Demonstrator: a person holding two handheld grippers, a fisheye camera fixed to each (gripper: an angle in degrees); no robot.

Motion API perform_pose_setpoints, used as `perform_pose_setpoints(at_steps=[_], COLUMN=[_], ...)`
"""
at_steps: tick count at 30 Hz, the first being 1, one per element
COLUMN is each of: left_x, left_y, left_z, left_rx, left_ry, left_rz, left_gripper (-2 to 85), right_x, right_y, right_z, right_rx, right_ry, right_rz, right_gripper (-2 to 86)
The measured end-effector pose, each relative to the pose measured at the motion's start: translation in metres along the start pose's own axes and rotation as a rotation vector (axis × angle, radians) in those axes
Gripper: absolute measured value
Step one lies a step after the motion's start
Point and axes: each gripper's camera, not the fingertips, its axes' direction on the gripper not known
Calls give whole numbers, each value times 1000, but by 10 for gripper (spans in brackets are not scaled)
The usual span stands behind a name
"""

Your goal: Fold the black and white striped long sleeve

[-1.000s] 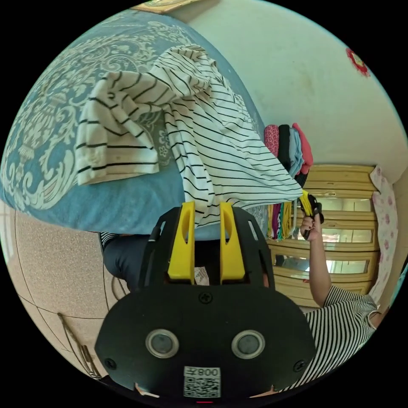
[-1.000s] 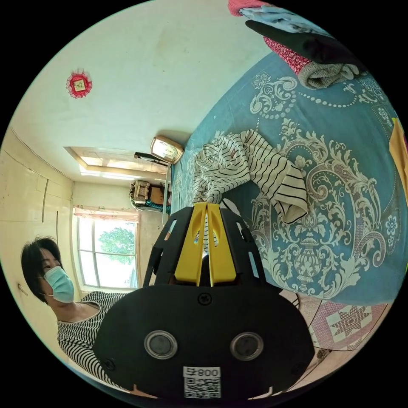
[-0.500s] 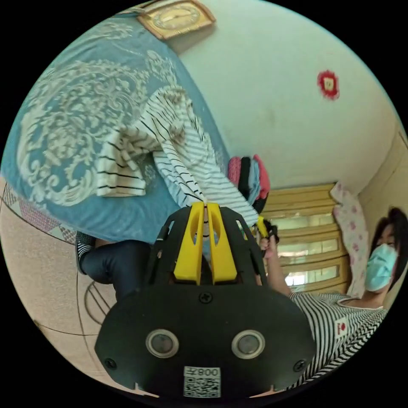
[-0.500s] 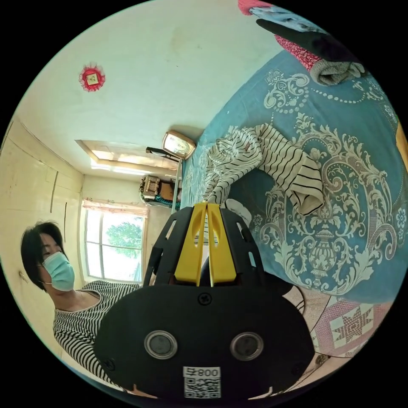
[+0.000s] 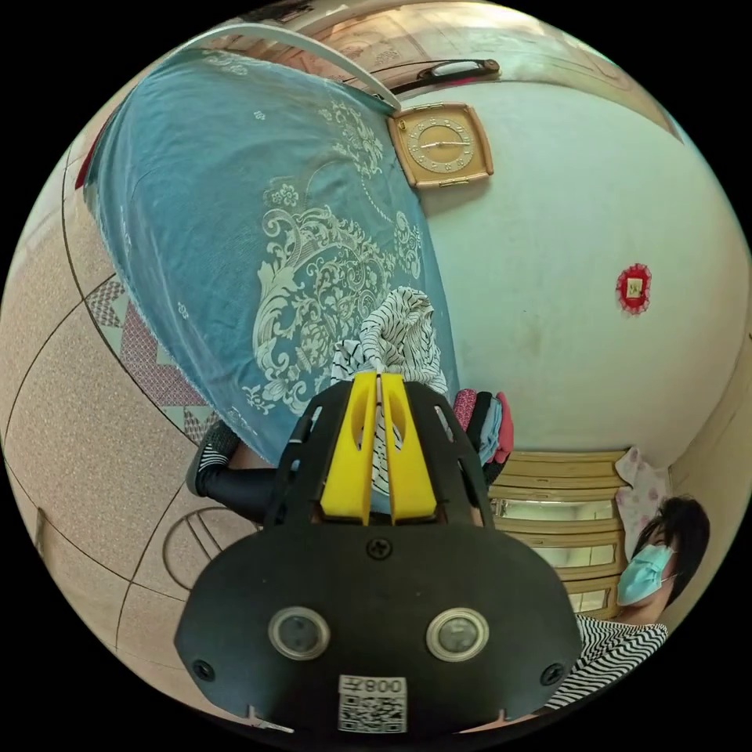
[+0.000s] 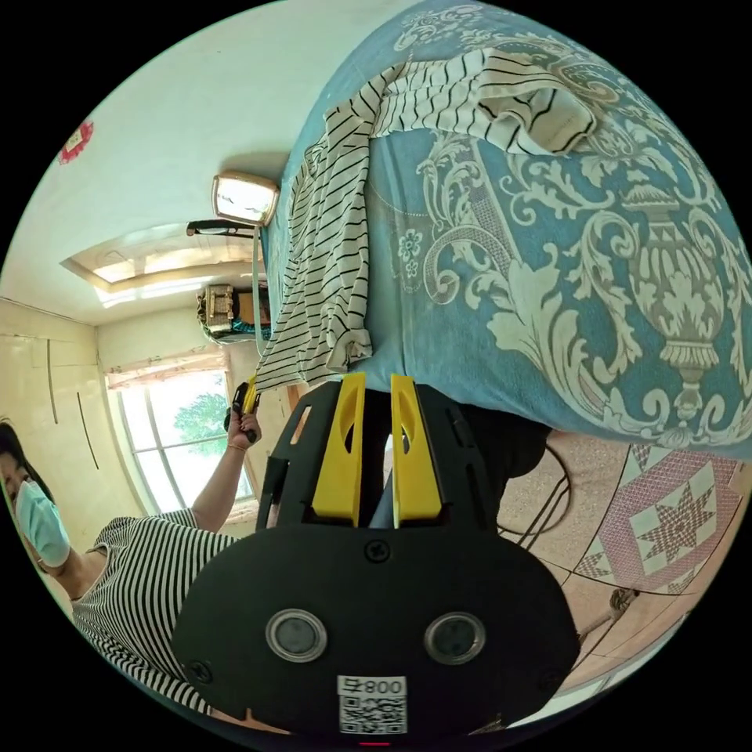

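left tool (image 5: 379, 377) pinches the striped long sleeve (image 6: 345, 227) at one edge, lifting it off the bed (image 6: 501, 258) at frame top, likely to spread it. right tool (image 6: 377, 380) jaws spread, gripping nothing, just below the hem.

Striped shirt (image 6: 329, 235): soft, thin, creased knit cloth; bedspread (image 6: 564, 298): matt blue woven cloth with pale printed scrollwork; left gripper (image 5: 378, 384) and right gripper (image 6: 378, 384): smooth yellow plastic jaws on matt black plastic bodies; floor (image 5: 70, 439): speckled, faintly glossy tile.
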Motion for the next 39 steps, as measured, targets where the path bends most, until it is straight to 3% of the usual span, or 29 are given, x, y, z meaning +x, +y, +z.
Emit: perform_pose_setpoints(at_steps=[9, 19, 24, 28, 34, 39], left_x=[-4, -1, 13, 12, -30, 3], left_y=[-33, -67, -81, -75, -55, -111], left_z=[10, 23, 26, 35, 73, 145], left_rx=[-17, -19, -45, -109, -234, -224], left_ry=[7, 27, 46, 28, -30, 7], left_rz=[-14, -13, 32, 49, -72, -111], left_gripper=[7, 6, 7, 7, 7, 7], right_x=[-51, -35, -57, -80, -30, 12], right_y=[-45, -50, -8, 47, 100, 47], right_z=[40, 50, -45, -120, -133, -138], right_rx=[-82, -159, 40, 176, 202, 257], right_ry=[143, -27, -146, -86, -40, -156], right_rz=[-224, -193, -269, -329, -115, 54], right_gripper=[75, 19, 8, 4, 2, 1])
